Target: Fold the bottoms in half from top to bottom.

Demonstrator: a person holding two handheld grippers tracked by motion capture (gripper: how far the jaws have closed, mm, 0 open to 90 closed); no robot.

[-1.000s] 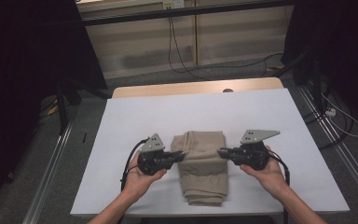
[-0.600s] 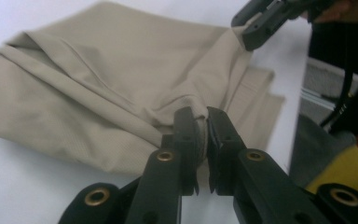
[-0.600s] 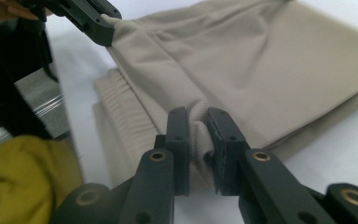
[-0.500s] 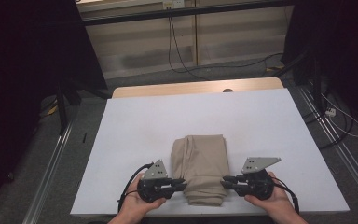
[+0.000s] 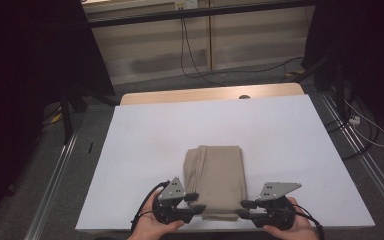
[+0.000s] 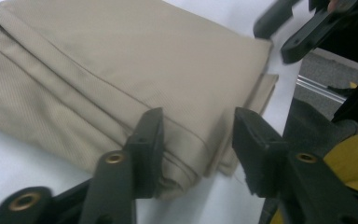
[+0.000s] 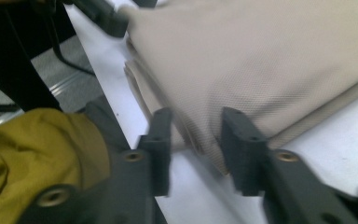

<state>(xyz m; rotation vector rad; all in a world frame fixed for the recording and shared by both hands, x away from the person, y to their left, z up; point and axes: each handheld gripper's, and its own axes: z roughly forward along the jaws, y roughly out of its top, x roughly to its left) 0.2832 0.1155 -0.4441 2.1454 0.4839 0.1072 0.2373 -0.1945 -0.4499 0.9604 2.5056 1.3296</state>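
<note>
The folded beige cloth (image 5: 213, 181) is lying near the worktop's (image 5: 145, 145) near edge, while the left tongs (image 5: 196, 202) and right tongs (image 5: 245, 209), jaws just opening and released around its near corners, are risking dragging the fold loose if withdrawn carelessly.

A white-covered table (image 5: 150, 145) carries a folded beige cloth (image 5: 215, 175) near its front edge.
</note>
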